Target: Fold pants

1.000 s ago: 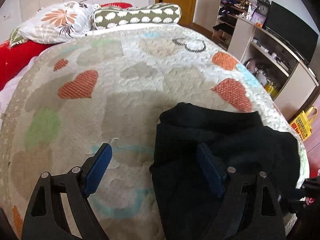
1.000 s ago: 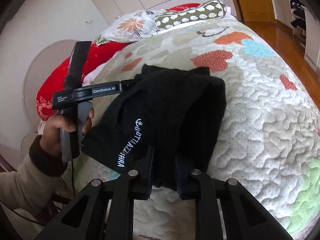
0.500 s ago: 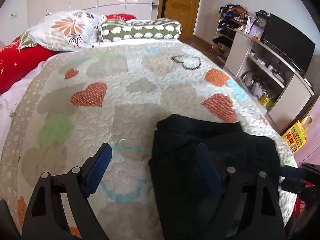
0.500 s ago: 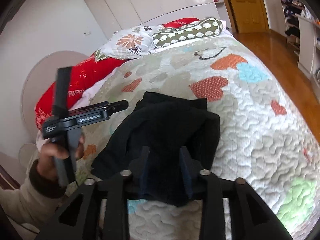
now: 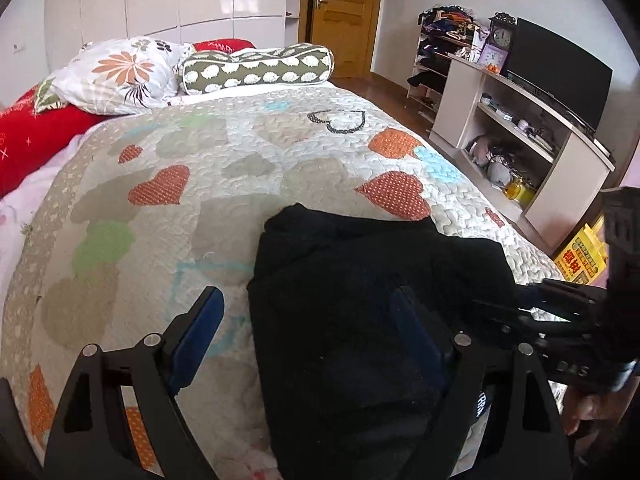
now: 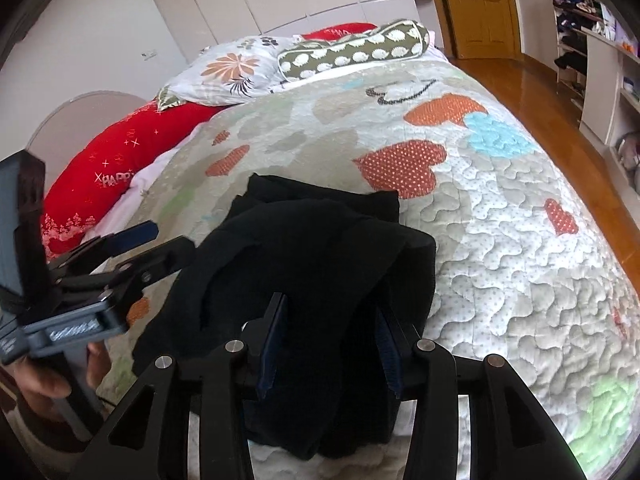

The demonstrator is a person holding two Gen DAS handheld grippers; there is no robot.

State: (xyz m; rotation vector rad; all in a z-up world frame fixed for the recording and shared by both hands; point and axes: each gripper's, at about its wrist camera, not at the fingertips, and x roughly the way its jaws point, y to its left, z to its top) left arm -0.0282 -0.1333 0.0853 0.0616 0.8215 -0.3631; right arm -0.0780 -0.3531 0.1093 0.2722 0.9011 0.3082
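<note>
The bed (image 5: 224,200) is covered by a quilted spread patterned with orange, grey, green and blue hearts. Black pants (image 5: 360,320) lie bunched on it near the foot edge. At the head lie a white floral pillow (image 5: 116,72), a green bolster with white spots (image 5: 256,68) and a red pillow (image 5: 36,136) along the left side.
</note>
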